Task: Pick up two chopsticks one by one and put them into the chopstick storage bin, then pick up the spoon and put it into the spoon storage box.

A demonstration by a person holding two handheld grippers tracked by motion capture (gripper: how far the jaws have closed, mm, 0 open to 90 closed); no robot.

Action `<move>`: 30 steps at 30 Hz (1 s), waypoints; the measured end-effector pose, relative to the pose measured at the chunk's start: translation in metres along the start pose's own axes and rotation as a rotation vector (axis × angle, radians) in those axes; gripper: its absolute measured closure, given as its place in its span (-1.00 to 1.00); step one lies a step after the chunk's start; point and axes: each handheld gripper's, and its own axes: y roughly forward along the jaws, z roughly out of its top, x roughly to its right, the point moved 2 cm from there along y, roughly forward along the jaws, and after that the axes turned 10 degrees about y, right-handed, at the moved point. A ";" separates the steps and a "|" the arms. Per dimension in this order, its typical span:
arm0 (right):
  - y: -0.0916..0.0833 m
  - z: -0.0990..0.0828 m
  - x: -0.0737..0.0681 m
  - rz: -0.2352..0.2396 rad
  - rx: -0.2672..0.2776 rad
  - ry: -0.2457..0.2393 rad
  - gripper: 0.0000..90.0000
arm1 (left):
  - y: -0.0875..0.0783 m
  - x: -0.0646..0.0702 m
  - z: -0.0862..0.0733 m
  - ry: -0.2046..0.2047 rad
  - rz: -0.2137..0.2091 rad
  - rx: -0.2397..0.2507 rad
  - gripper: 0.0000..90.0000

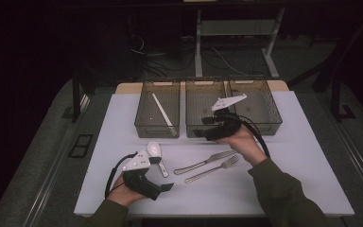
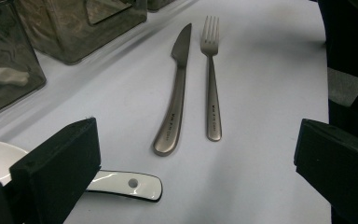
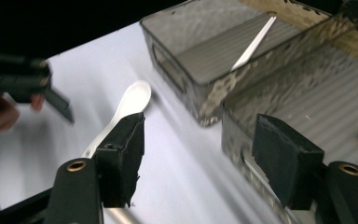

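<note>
A steel knife (image 1: 204,162) (image 2: 175,102) and a steel fork (image 1: 212,169) (image 2: 211,84) lie side by side on the white mat, left of my right hand. A white spoon (image 1: 154,151) (image 3: 133,102) rests to their left; in the left gripper view its handle (image 2: 126,183) passes just in front of the left-hand jaw. My left gripper (image 1: 164,175) (image 2: 196,172) stands open low over the mat, nothing between its jaws. My right gripper (image 1: 202,126) (image 3: 200,158) hovers open and empty at the front wall of the middle bin (image 1: 207,101) (image 3: 307,102).
Three clear grey bins stand in a row at the back of the mat. The left bin (image 1: 144,106) (image 3: 214,51) holds a thin white stick (image 1: 162,109) (image 3: 254,42). The right bin (image 1: 264,101) sits beside the middle one. The mat's front edge lies near my left hand.
</note>
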 end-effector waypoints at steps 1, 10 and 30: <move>-0.004 -0.003 0.000 -0.003 0.001 -0.002 -0.25 | 0.000 0.000 0.000 0.000 0.002 -0.002 -1.00; -0.051 -0.049 0.000 0.012 0.052 0.014 -0.30 | 0.000 0.000 0.000 0.008 0.011 -0.009 -1.00; -0.112 -0.151 0.027 -0.153 0.101 0.098 -0.47 | -0.005 -0.005 -0.001 0.000 0.084 -0.042 -0.71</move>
